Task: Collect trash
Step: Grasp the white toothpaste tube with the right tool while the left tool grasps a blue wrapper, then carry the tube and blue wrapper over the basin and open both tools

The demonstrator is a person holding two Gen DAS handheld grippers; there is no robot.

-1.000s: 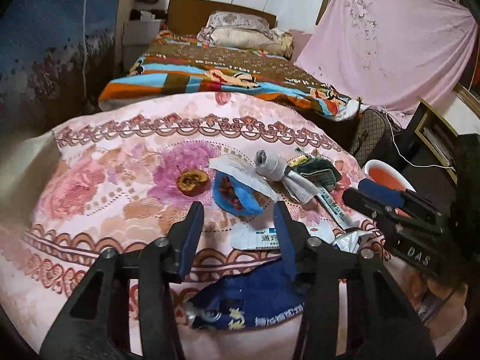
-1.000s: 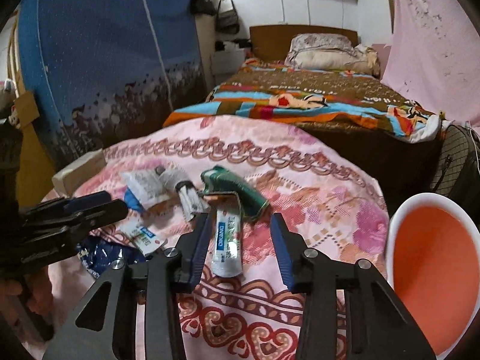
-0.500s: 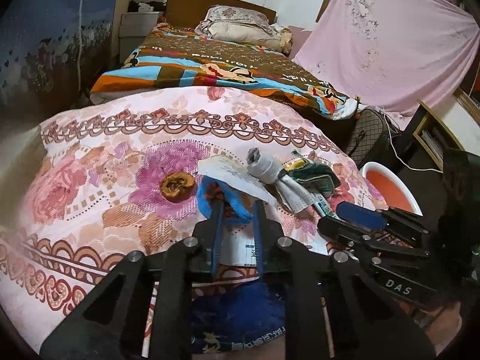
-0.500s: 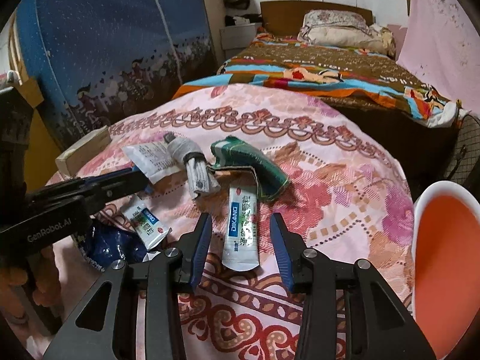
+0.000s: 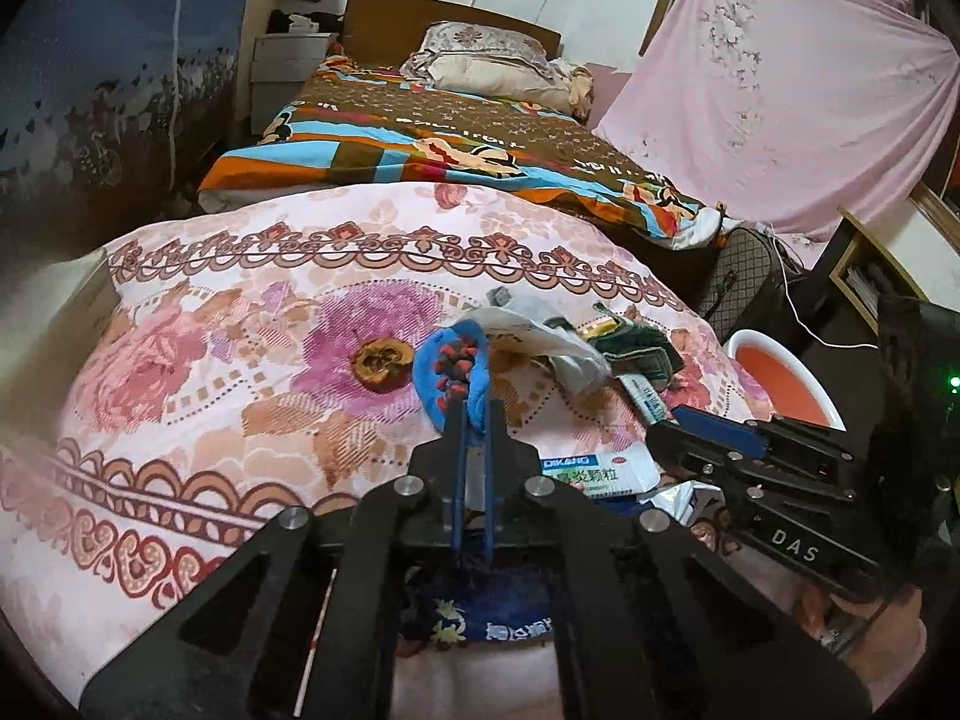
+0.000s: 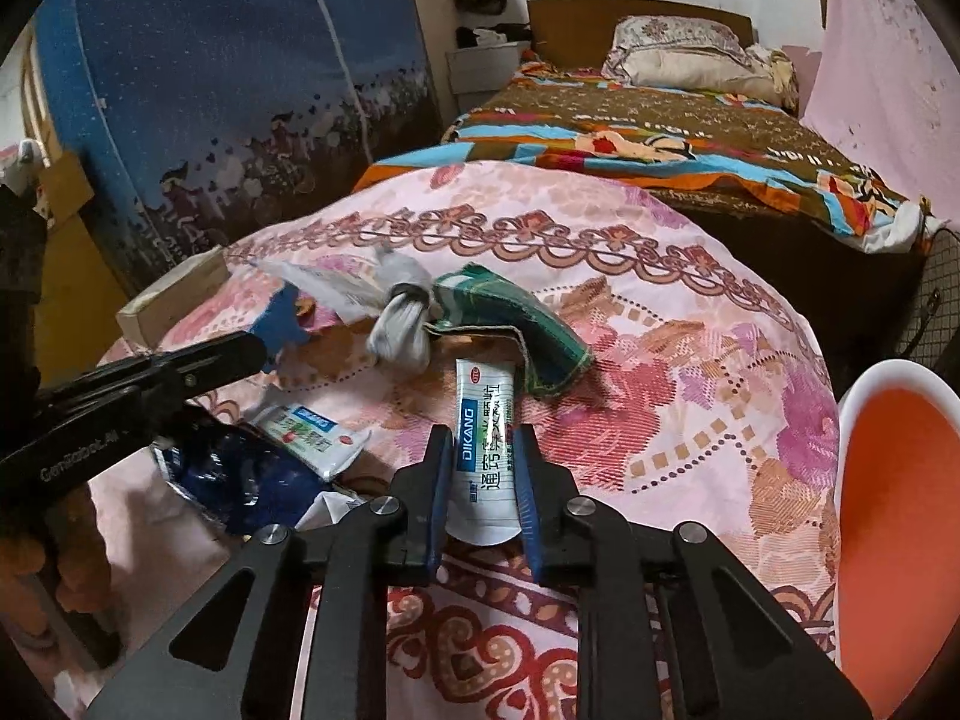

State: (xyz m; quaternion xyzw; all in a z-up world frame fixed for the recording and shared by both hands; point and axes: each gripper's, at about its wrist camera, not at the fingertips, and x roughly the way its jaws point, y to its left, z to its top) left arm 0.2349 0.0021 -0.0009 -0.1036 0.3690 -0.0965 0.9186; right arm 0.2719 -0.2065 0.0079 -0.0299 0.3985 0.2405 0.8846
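Observation:
Trash lies on a pink floral bedspread [image 5: 198, 372]. My left gripper [image 5: 472, 414] is shut on the near edge of a blue wrapper with red dots [image 5: 453, 369], which stands up from the cloth. In the right wrist view my right gripper [image 6: 482, 444] straddles a white DIKANG sachet [image 6: 485, 420]. Its jaws are closing, and the blue pads [image 6: 443, 480] touch the sachet's two long edges. A second white sachet [image 6: 312, 429] lies to its left, beside a crumpled dark blue bag [image 6: 240, 480].
A brown nut shell [image 5: 381, 363] sits left of the blue wrapper. Behind it lie white paper [image 5: 528, 336], a grey wad [image 6: 402, 324] and a green pouch [image 6: 510, 324]. A white bin with an orange inside [image 6: 888, 480] stands at the bed's right edge. A second bed [image 5: 456, 138] is beyond.
The left jaws closed on the blue wrapper and its edge rose. The right gripper tipped down over the DIKANG sachet and its jaws narrowed onto it.

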